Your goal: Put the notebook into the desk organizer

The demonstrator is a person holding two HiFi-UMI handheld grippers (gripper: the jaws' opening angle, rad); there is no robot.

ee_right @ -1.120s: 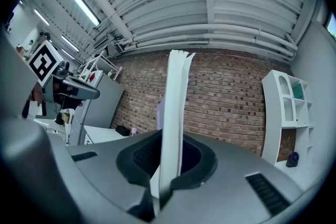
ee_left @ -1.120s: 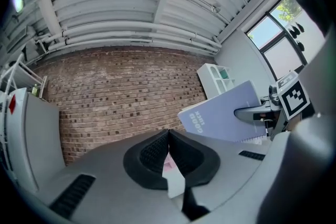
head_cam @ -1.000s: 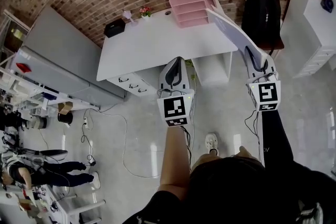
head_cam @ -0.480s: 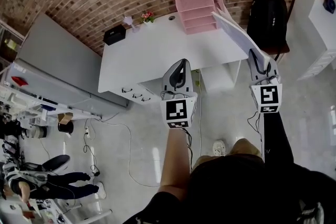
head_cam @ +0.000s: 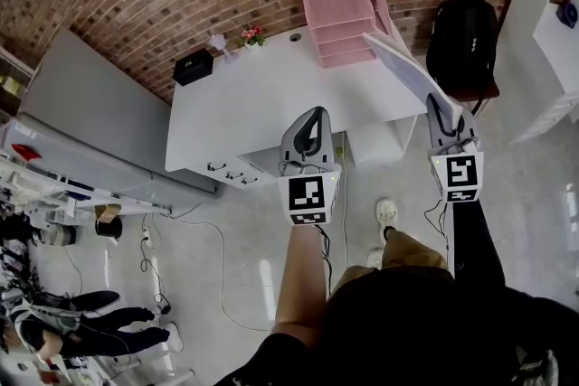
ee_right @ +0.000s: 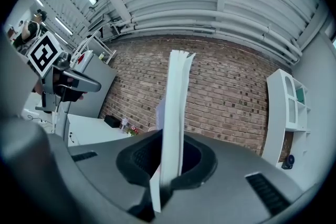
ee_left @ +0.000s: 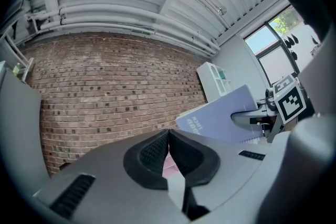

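So far: the notebook [head_cam: 403,68] was held off every surface, and no part of it lay in the desk organizer [head_cam: 344,9].
Right gripper [head_cam: 441,108]: clenched on the notebook's near edge, with the pads pressed on both covers (the pages were seen edge-on in the right gripper view).
Left gripper [head_cam: 312,115]: jaws were pressed together with nothing between them. It was held level beside the right one, over the floor and short of the desk [head_cam: 253,95].
Notebook's place: it was carried in the air, slanting forward and up from the right gripper over the desk's right end. In the head view its far corner showed just beside the organizer's lowest tier, though how near it truly was could not be told.
Organizer: pink and tiered, it stood at the desk's far right corner against the brick wall. Its open fronts were turned toward the person, and no contents could be made out.
Done, as judged: the pickup and part of the carry.
Left, as judged: the approach was to be finished, the notebook lined up with a tray — flat rather than slanted — slid in and let go.
Overall: roughly the middle of the task.
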